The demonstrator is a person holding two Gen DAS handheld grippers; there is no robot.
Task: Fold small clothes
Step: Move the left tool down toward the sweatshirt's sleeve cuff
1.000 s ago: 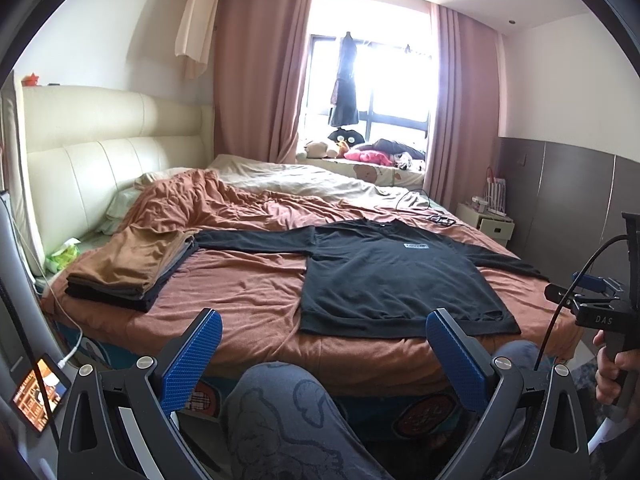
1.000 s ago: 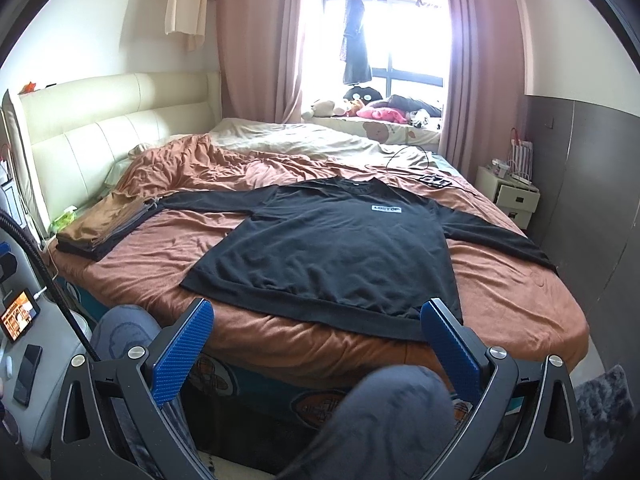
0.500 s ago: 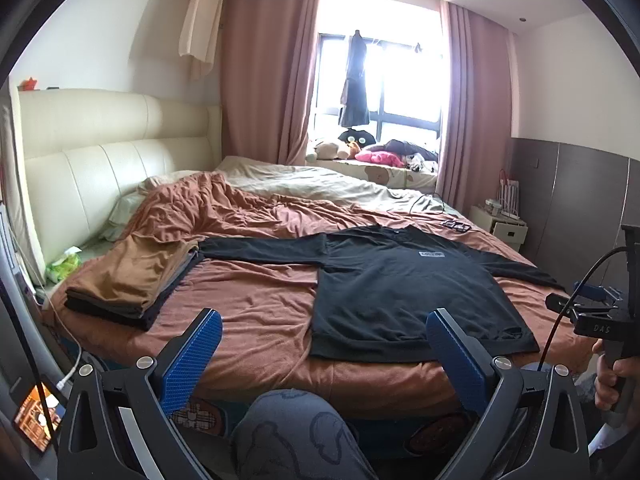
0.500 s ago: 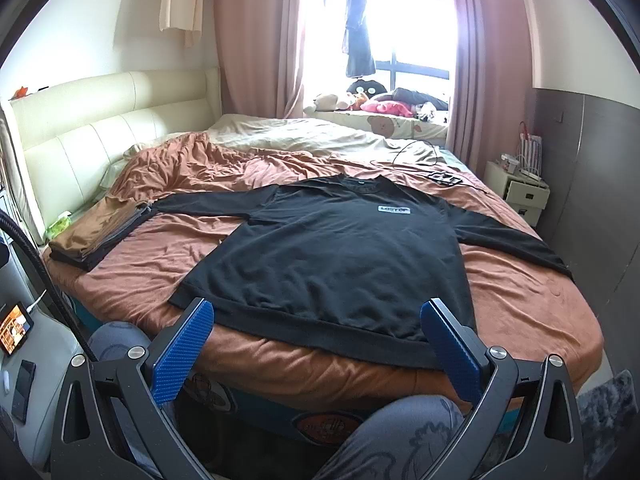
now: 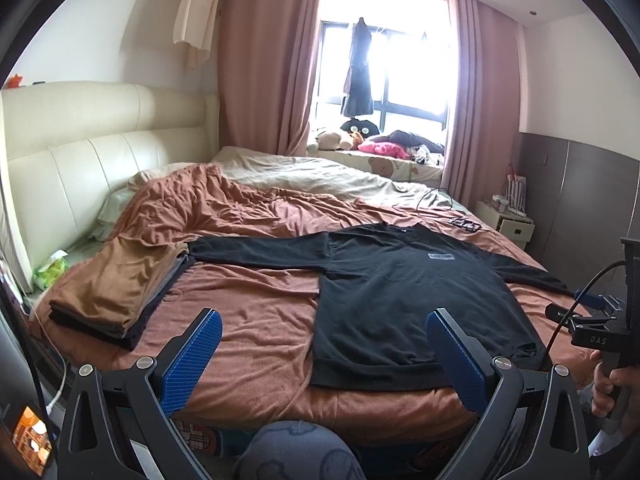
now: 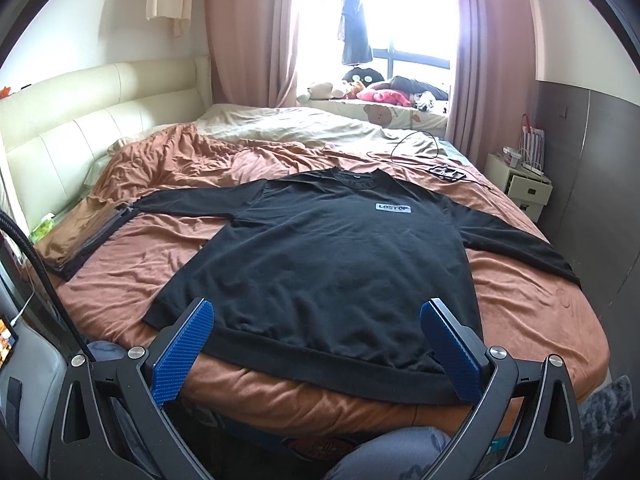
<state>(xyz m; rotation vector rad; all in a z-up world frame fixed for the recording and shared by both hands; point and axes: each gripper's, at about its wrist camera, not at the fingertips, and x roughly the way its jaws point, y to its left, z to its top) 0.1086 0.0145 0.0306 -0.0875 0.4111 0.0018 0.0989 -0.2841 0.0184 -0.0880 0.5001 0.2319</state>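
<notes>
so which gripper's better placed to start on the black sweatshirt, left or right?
Probably right. The right gripper is open, with the black sweatshirt and its hem centred between its fingers. The left gripper is also open but faces mostly bare brown bedspread, with the sweatshirt off to its right.

Rust-brown duvet (image 5: 256,320) covers my bed, rumpled toward the cream padded headboard (image 5: 80,152). Beige sheet (image 6: 304,124) lies past it, near the window (image 5: 404,76). Pink curtains (image 5: 264,60) hang either side; a dark garment (image 6: 354,20) hangs in the window. Plush toys (image 6: 344,88) and a pink item (image 6: 384,96) sit on the sill. White nightstand (image 6: 520,184) stands right of the bed. A cable (image 6: 416,146) loops on the sheet. Green tissue pack (image 5: 50,270) sits by the headboard. A small lit screen (image 5: 30,444) shows at lower left.
</notes>
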